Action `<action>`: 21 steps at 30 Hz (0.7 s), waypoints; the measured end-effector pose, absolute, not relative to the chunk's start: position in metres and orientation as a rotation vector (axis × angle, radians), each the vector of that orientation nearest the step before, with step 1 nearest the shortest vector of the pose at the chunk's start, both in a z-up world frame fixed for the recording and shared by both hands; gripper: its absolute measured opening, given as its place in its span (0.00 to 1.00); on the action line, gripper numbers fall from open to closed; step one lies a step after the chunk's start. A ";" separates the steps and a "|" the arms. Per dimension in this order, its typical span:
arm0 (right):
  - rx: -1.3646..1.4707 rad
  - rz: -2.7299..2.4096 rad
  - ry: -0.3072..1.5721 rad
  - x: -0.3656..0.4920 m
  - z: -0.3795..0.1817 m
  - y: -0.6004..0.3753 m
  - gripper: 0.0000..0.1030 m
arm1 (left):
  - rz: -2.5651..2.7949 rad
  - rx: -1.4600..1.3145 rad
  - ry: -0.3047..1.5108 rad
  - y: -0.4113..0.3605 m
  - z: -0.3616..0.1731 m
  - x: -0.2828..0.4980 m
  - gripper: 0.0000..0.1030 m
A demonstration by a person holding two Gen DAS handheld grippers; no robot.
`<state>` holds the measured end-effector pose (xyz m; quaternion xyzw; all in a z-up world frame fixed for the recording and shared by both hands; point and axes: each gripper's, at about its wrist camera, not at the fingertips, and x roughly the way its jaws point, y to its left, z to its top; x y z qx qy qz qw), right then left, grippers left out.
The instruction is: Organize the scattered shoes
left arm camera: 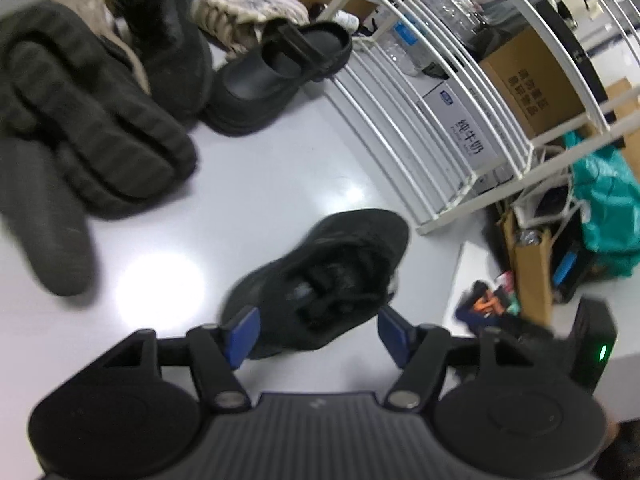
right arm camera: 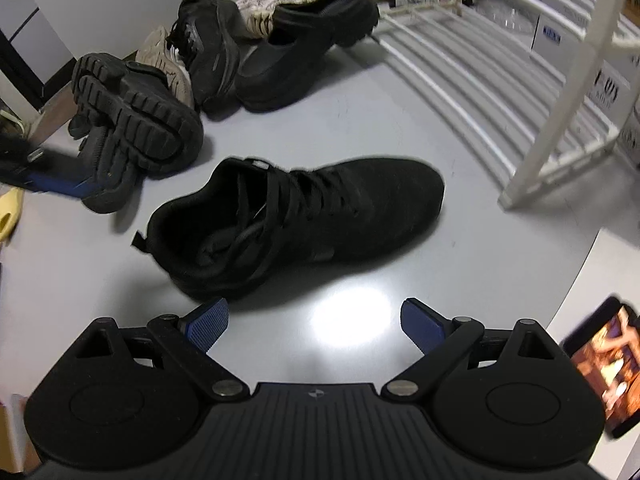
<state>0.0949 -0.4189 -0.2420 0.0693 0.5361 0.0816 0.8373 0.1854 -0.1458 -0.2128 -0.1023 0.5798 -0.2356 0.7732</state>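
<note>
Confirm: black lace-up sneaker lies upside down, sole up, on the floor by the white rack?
Not quite. The black lace-up sneaker stands upright on its sole, laces up, on the floor by the white rack; the right wrist view shows it.

Glossy pale grey floor with a bright lamp glare near, white slatted rack on the right, cardboard boxes behind it, teal bag far right
</note>
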 end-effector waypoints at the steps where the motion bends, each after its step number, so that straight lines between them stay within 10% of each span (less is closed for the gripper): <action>1: 0.147 0.167 1.135 0.096 -0.243 -0.419 0.93 | -0.481 -0.219 1.238 -0.138 -0.210 0.182 0.66; 21: -0.087 0.297 1.129 0.109 -0.270 -0.414 0.94 | -0.330 -0.329 1.100 -0.034 -0.224 0.167 0.70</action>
